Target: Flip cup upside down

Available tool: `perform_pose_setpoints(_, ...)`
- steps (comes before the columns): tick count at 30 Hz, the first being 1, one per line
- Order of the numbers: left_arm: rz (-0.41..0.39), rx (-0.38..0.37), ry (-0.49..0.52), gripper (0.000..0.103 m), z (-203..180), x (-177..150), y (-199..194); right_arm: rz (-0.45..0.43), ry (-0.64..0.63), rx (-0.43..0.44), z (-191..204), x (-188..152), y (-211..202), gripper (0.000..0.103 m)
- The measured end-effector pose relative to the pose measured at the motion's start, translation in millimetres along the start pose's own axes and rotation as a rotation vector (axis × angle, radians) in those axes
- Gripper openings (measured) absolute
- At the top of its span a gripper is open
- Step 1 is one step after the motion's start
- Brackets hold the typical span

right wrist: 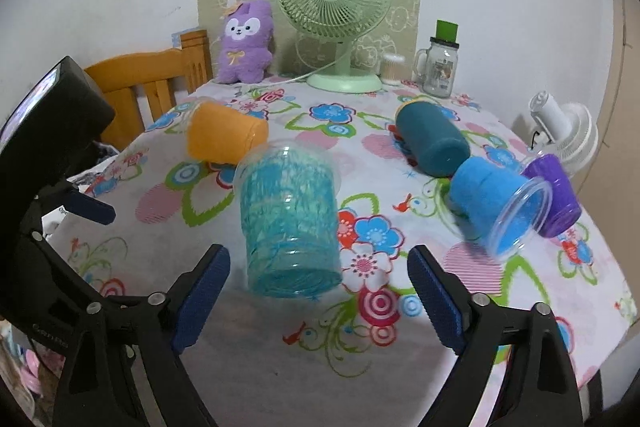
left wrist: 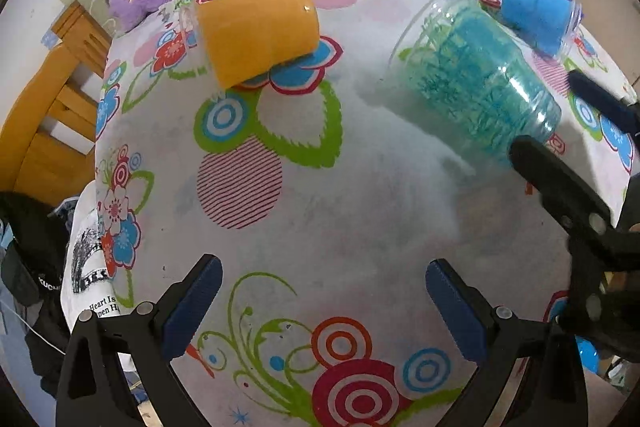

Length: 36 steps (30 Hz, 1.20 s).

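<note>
Turquoise cup point(right wrist: 290, 223) lies on its side, ungrasped. Right gripper point(right wrist: 319, 285) gapes at its base; left gripper point(left wrist: 324, 303) idles, spread. Approach step; next, close and invert.

Clear glossy plastic cup point(right wrist: 290, 223) with teal shredded filling. Matt printed cloth over bench point(right wrist: 360, 355). Fuzzy plush toy point(right wrist: 245, 43). Varnished wooden chair point(right wrist: 152, 75). Ribbed blue pads point(right wrist: 202, 301) on tongs.

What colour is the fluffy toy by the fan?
Purple plush toy with a white face, clearest in the right wrist view.
</note>
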<state>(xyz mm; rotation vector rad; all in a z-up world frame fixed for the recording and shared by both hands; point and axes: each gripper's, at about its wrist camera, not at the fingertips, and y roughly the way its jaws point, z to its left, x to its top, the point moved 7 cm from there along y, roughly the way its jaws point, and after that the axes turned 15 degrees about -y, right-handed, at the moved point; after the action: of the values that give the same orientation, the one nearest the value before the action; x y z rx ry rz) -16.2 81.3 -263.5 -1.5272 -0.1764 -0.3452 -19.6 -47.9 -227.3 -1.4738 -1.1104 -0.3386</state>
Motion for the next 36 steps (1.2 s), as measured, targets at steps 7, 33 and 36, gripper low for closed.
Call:
perform_pose_setpoints(7, -0.025, 0.003, -0.025, 0.103, 3, 4, 1, 0.016, 0.043, 0.051, 5, -6, 18, 0.059)
perform_pose_setpoints(33, -0.013, -0.085, -0.380, 0.103, 14, 46, -82, 0.294, -0.116, 0.187, -34, 89, -12, 0.057)
perform_pose_setpoints(36, -0.014, -0.090, -0.420, 0.103, 20, 47, -83, 0.337, -0.153, 0.219, -31, 91, -12, 0.057)
